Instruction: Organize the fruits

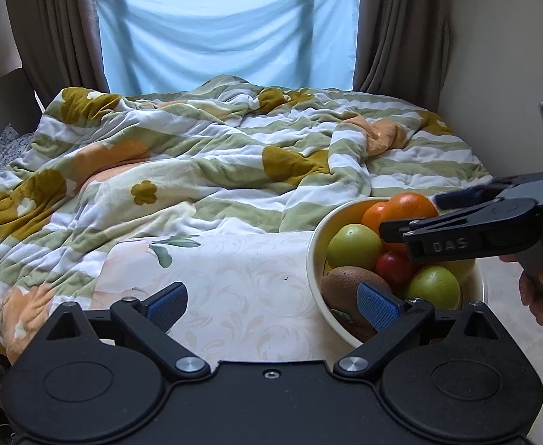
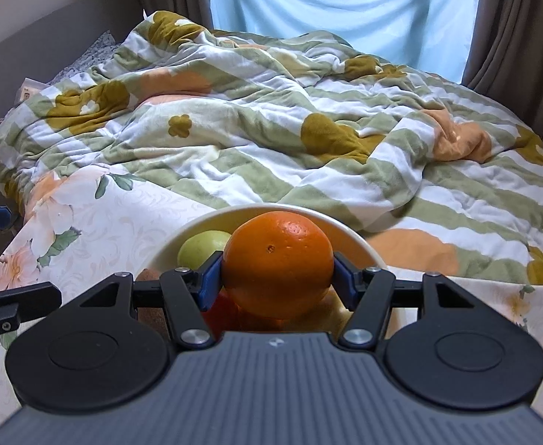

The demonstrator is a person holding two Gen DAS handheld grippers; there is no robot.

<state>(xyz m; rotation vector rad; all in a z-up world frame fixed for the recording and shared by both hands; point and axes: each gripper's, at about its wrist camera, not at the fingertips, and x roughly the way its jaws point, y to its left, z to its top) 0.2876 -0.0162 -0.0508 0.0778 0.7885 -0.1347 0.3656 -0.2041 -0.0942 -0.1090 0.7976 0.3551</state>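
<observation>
A cream bowl point(image 1: 314, 259) of fruit stands on a floral tablecloth point(image 1: 242, 289). It holds green apples point(image 1: 353, 246), a red fruit point(image 1: 395, 269), a brown kiwi point(image 1: 345, 285) and oranges. My right gripper point(image 2: 277, 272) is shut on an orange point(image 2: 277, 263) and holds it over the bowl point(image 2: 204, 222). It shows in the left wrist view point(image 1: 412, 222) above the orange point(image 1: 408, 205). My left gripper point(image 1: 267, 306) is open and empty, low over the cloth, its right finger point(image 1: 379, 306) in front of the bowl's near rim.
A rumpled striped and flowered quilt point(image 1: 197, 155) covers the bed behind the table. Brown curtains point(image 1: 52, 26) and a pale blue sheet point(image 1: 227, 26) hang at the window. A beige wall point(image 1: 505, 55) stands at the right.
</observation>
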